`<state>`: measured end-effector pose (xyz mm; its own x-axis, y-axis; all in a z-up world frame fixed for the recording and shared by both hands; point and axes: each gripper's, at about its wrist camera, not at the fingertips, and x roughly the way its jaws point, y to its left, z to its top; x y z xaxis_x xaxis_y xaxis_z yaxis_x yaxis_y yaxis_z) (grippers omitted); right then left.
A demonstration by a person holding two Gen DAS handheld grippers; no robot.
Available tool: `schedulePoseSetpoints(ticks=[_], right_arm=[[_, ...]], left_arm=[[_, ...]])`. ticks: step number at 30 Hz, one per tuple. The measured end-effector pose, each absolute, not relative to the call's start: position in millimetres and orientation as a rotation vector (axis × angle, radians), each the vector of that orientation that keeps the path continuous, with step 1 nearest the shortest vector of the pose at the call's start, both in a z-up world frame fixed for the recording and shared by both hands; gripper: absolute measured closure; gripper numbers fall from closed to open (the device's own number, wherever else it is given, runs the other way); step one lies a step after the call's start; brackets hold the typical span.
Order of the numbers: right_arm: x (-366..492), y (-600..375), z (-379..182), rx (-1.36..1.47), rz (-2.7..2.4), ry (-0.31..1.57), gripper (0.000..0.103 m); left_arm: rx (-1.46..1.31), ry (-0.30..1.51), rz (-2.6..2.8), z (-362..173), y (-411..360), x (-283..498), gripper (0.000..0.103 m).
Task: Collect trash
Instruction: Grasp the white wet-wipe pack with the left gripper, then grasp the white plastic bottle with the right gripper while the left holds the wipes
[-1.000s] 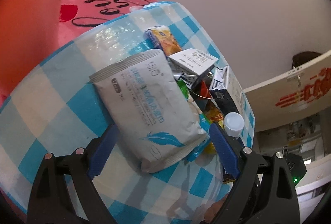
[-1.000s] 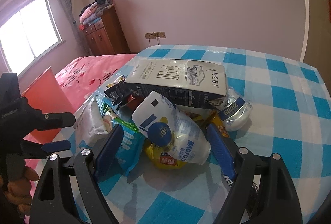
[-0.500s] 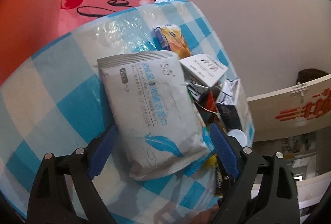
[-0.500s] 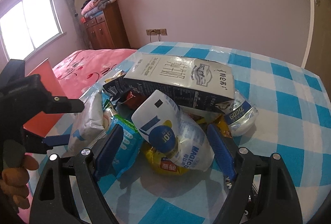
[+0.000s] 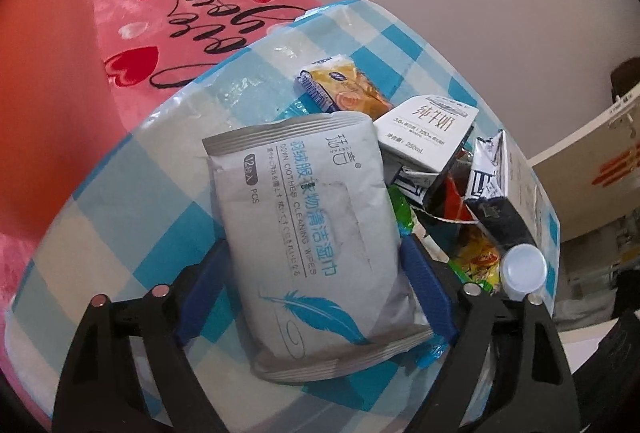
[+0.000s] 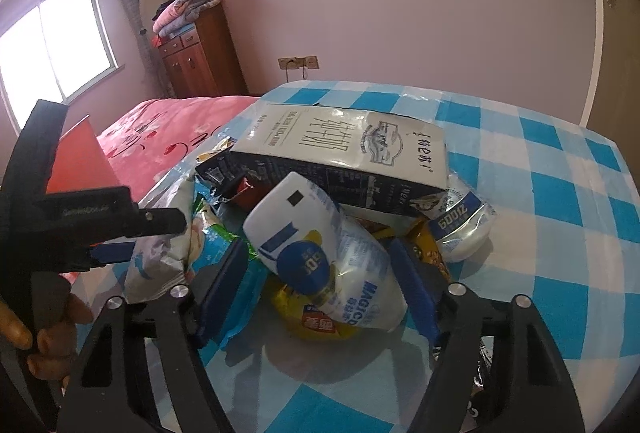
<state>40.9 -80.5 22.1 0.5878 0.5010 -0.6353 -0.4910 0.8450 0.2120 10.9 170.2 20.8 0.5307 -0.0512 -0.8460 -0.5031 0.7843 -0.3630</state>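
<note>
Closing left gripper (image 5: pixel 314 275) hides wipes pack (image 5: pixel 308 229) edges.

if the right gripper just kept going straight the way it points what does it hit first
Most likely the white squeeze bottle, already lying between the closing right gripper jaws, blue cap toward the camera. The milk carton sits behind it; exact depth is unclear.

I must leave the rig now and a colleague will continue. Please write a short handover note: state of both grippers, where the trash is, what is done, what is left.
Left gripper: jaws closing around the grey wet-wipes pack; the pads look at its edges, a firm grip is not certain.
Right gripper: jaws closing around the white plastic bottle with the blue label; the pads are not yet clearly pressing.
Trash: all in one pile on the blue checked tablecloth; a large milk carton lies on top, a small milk carton and snack wrappers beside.
Done: nothing removed yet.
Left: lift both items, then clear the pile.
</note>
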Motion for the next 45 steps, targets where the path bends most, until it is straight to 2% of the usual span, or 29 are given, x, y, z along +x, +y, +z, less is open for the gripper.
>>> schedulePoseSetpoints(ticks=[5,7,9,25,33,45], right_arm=[[41,-83,21,0.016,0.566,0.743,0.039],[43,-84,21,0.023,0.557,0.745,0.049],[44,-86,19,0.032,0.55,0.747,0.053],[32,-99,24,0.098,0.498,0.753,0.069],[13,-113,31,0.159,0.476,0.773,0.071],[-35,-133,19,0.237,0.5,0.904,0.068]], left_arm=[[-0.622,0.98,0.273,24,169,9,0.024],[-0.613,0.978,0.264,25,169,7,0.024],[-0.605,0.975,0.255,26,169,4,0.025],[-0.501,0.913,0.151,42,166,-29,0.026],[-0.472,0.881,0.088,50,163,-45,0.026],[-0.438,0.88,0.011,52,160,-75,0.026]])
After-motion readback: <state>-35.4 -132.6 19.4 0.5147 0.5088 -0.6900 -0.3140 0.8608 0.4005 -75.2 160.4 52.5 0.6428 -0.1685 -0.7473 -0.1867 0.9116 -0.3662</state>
